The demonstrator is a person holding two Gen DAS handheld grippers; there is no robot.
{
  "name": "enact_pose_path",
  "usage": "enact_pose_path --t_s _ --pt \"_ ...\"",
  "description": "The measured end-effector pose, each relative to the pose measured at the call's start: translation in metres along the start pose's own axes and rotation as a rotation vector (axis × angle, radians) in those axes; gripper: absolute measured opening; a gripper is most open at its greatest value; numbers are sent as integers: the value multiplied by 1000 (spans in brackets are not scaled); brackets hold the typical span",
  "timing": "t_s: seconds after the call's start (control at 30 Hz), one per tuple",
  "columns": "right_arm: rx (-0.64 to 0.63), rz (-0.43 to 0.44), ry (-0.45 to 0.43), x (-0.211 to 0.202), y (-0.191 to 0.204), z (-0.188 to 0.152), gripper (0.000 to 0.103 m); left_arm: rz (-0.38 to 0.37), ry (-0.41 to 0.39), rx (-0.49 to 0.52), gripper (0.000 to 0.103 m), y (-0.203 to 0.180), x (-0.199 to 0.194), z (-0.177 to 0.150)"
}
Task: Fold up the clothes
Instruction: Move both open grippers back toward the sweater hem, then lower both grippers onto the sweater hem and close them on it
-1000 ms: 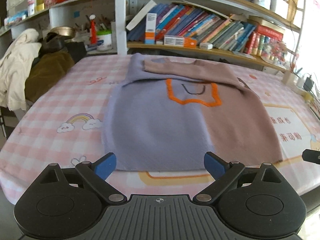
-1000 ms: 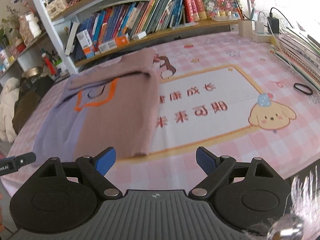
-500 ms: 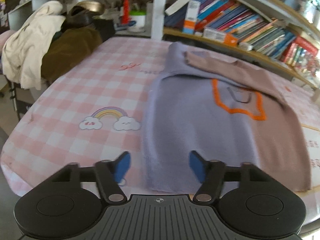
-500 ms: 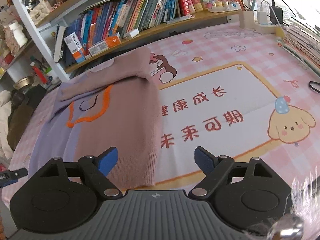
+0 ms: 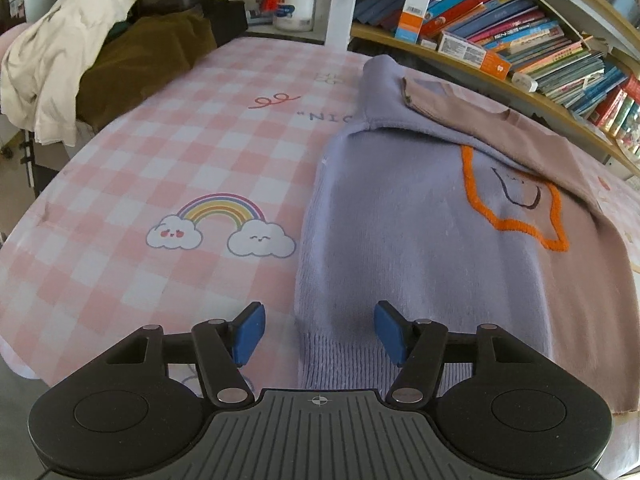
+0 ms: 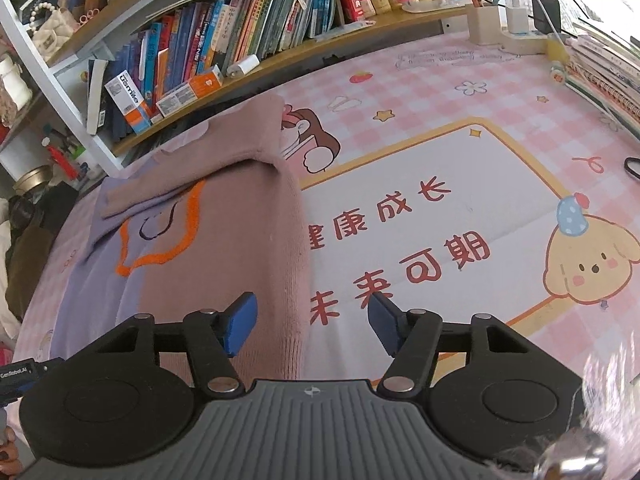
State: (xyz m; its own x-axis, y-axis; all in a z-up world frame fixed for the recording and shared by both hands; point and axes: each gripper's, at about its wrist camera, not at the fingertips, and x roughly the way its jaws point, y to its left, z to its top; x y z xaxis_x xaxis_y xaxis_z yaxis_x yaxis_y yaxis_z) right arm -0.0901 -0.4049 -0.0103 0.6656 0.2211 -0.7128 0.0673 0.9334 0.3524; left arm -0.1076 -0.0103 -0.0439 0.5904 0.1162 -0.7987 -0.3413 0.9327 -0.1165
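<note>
Both grippers have advanced to the sweater (image 5: pixel 420 248) hem corners; left gripper (image 5: pixel 318 334) and right gripper (image 6: pixel 310 324) spread, apparently not gripping. Pinch both ribbed corners evenly.

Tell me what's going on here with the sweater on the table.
A person is folding a purple and brown sweater laid flat on the pink checked tablecloth, sleeves already folded across the chest. The left hand-held gripper is open over the purple bottom corner of the hem; the right hand-held gripper is open over the brown bottom corner. Neither has gripped the fabric yet.
</note>
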Motion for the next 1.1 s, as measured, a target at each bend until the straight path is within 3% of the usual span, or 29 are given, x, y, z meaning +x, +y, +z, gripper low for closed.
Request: enact_pose_path --t_s 0.3,0.47,0.77,0.8,0.9,0.97,1.1 --pt "12 -3 20 7 -2 -1 60 -10 16 5 70 -3 2 3" --pt "15 1 21 6 -3 -1 60 -19 29 4 84 -6 4 2" --pt "25 1 27 7 -8 -2 60 -23 23 -5 82 -6 2 -1" --pt "24 5 29 7 -8 -2 55 -19 20 -8 82 -5 1 -1" --pt "5 16 40 8 -6 -2 35 -10 12 -19 63 -3 -2 -2" --pt "-13 4 46 8 -4 -2 26 -11 8 -32 37 -1 -4 -2" --pt "-18 7 67 12 -3 -3 14 -28 5 -52 18 2 -6 -3"
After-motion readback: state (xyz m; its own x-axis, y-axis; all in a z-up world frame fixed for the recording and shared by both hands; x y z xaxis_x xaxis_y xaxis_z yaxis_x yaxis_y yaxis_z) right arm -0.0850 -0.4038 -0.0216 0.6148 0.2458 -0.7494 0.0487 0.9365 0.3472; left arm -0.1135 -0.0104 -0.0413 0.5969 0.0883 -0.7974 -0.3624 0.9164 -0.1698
